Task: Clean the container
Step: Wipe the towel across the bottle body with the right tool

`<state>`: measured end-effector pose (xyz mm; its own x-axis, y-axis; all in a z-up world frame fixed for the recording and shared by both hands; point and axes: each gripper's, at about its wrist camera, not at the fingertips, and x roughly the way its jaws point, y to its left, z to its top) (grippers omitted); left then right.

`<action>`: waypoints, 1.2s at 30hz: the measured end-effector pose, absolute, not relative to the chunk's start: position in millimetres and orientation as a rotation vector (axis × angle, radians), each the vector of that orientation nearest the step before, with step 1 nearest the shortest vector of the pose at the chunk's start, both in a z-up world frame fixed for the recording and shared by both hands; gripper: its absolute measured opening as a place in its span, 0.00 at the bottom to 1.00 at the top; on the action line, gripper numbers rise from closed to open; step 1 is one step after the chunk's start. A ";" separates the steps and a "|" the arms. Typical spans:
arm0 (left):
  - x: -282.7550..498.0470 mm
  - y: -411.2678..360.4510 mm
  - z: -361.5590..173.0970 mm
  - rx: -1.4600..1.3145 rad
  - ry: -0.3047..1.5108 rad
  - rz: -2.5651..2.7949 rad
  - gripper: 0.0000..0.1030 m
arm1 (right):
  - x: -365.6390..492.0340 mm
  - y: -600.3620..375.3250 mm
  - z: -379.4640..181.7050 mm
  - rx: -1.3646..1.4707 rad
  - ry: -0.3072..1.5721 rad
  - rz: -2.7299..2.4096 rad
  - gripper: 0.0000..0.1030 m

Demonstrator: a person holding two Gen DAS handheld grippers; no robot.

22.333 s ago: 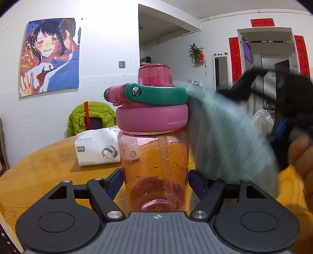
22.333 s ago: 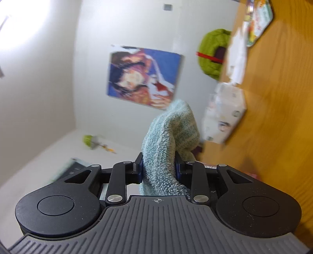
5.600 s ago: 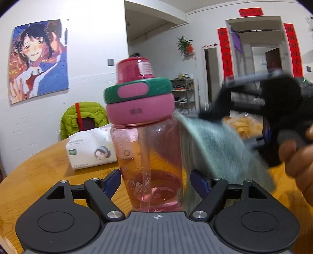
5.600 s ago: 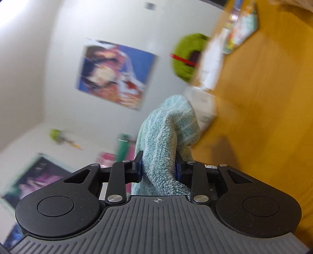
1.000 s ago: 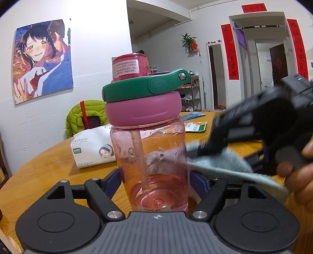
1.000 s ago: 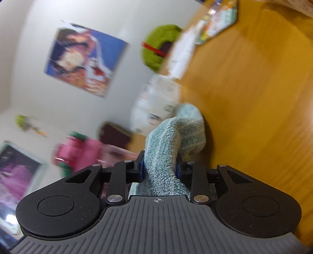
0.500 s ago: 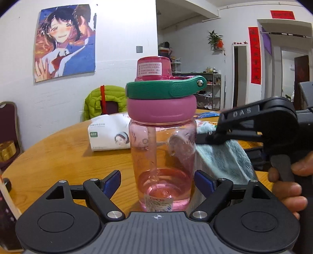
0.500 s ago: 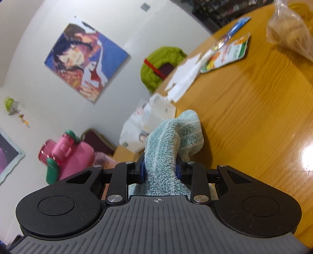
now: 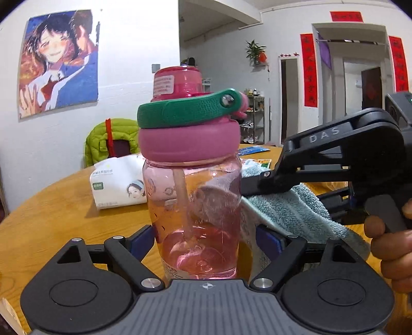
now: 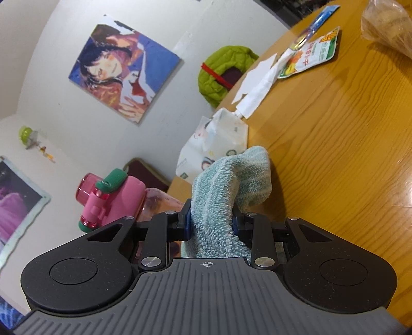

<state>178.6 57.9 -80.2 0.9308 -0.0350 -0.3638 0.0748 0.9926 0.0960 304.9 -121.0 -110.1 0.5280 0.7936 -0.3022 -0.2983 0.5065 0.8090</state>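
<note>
A clear pink water bottle (image 9: 190, 206) with a pink lid (image 9: 188, 144) and green carry strap stands upright on the wooden table (image 9: 51, 219). A little pink liquid sits at its bottom. My left gripper (image 9: 206, 239) is open around its base: the left pad is close to the wall and the right pad stands clear of it. My right gripper (image 10: 211, 221) is shut on a light blue towel (image 10: 231, 175). In the left wrist view the towel (image 9: 288, 208) hangs beside the bottle's right side. In the right wrist view the bottle (image 10: 121, 195) shows at the left.
A white tissue pack (image 9: 116, 185) lies behind the bottle. Snack packets (image 10: 311, 54) and a plastic bag (image 10: 388, 23) lie farther across the table. A green jacket (image 9: 110, 136) hangs on a chair at the far edge. A hand (image 9: 391, 244) holds the right gripper.
My left jaws have spread apart from the bottle's base. The right gripper has rolled and settled beside the bottle with the towel still clamped. The bottle stands still on the table.
</note>
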 end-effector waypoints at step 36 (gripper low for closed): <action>176.8 53.3 -83.6 0.139 0.365 -0.057 0.77 | 315.3 -136.4 -139.1 1.221 0.778 0.888 0.30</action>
